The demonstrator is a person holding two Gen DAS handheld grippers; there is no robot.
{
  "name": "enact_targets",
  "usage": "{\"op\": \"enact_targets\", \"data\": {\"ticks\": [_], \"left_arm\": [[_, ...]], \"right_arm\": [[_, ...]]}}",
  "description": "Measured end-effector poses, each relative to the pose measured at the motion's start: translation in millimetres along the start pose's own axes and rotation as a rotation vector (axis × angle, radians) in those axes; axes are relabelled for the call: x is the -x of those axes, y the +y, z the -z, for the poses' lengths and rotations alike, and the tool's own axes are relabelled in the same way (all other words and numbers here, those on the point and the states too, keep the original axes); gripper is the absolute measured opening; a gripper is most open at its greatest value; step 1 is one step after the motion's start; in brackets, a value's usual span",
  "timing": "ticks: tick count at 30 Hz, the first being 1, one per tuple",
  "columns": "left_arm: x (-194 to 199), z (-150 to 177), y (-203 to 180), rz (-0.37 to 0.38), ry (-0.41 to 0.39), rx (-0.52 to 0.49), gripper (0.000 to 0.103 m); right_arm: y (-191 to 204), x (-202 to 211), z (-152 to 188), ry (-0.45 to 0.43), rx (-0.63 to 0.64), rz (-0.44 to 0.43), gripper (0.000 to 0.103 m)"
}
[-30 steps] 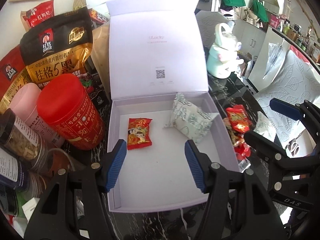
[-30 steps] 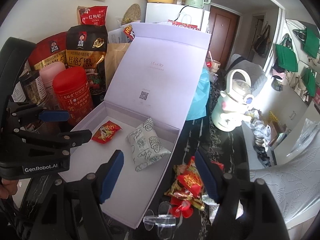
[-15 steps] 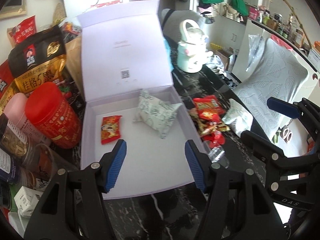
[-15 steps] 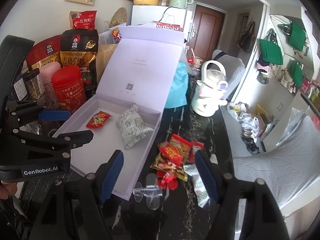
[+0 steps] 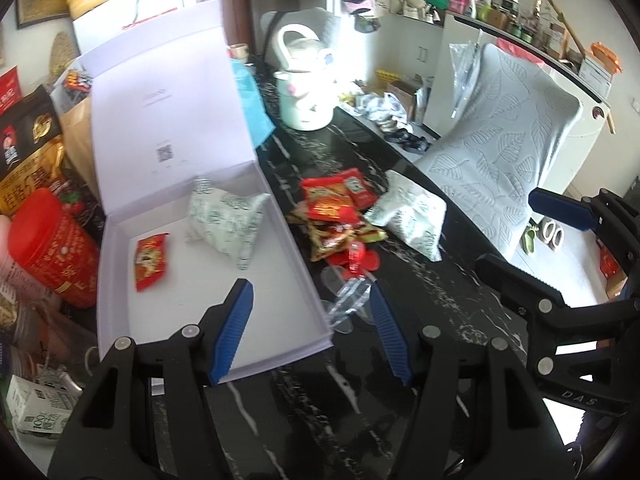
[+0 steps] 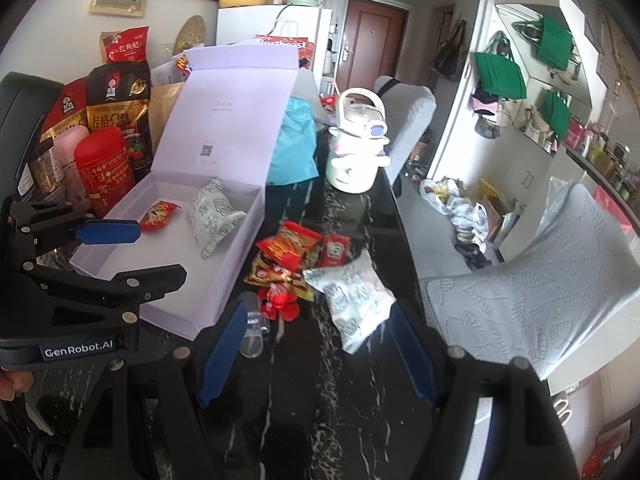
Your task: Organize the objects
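Observation:
An open lilac box (image 5: 276,320) (image 6: 224,280) lies on the black marble table and holds a red snack packet (image 5: 151,254) (image 6: 160,213) and a green-patterned white pouch (image 5: 226,220) (image 6: 212,216). To its right lie a pile of red packets (image 5: 336,204) (image 6: 292,252), a second patterned pouch (image 5: 412,216) (image 6: 354,300) and clear suction hooks (image 5: 344,300) (image 6: 252,336). My left gripper (image 5: 310,328) is open and empty over the box's front right corner. My right gripper (image 6: 316,352) is open and empty, just in front of the pouch and pile.
A red canister (image 5: 52,244) (image 6: 104,168), oat bags (image 6: 116,108) and jars crowd the left of the box. A white kettle (image 5: 304,92) (image 6: 356,148) stands at the back. A leaf-patterned covered chair (image 5: 504,148) (image 6: 540,292) stands beyond the table's right edge.
Both grippers have pulled back and swung right, away from the box interior. The pile of packets and the second pouch have come into fuller view. Both stay open and empty.

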State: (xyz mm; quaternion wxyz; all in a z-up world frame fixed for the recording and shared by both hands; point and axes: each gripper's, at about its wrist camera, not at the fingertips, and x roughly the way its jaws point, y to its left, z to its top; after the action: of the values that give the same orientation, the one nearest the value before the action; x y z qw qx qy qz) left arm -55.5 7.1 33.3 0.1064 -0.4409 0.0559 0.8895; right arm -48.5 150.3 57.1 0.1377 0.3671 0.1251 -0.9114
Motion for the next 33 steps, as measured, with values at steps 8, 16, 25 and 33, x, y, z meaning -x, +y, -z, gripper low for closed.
{"op": "enact_targets", "data": {"ticks": [8,16,25,33], "left_arm": [[-17.4,4.1,-30.1,0.036,0.036,-0.024,0.059],[-33.8,11.8,-52.9,0.048,0.058,-0.043,0.059],[-57.2,13.2,-56.7,0.064,0.093,-0.044,0.059],[-73.0,-0.7,-51.2,0.038,0.095,-0.041,0.059]], "right_arm": [[-24.7,4.4,24.8,0.021,-0.034,0.032,0.075],[-47.2,-4.9,47.7,0.056,-0.065,0.04,0.075],[-59.9,-21.5,65.2,0.079,-0.075,0.013,0.075],[-66.9,-45.5,61.5,0.094,-0.082,-0.032,0.078]]}}
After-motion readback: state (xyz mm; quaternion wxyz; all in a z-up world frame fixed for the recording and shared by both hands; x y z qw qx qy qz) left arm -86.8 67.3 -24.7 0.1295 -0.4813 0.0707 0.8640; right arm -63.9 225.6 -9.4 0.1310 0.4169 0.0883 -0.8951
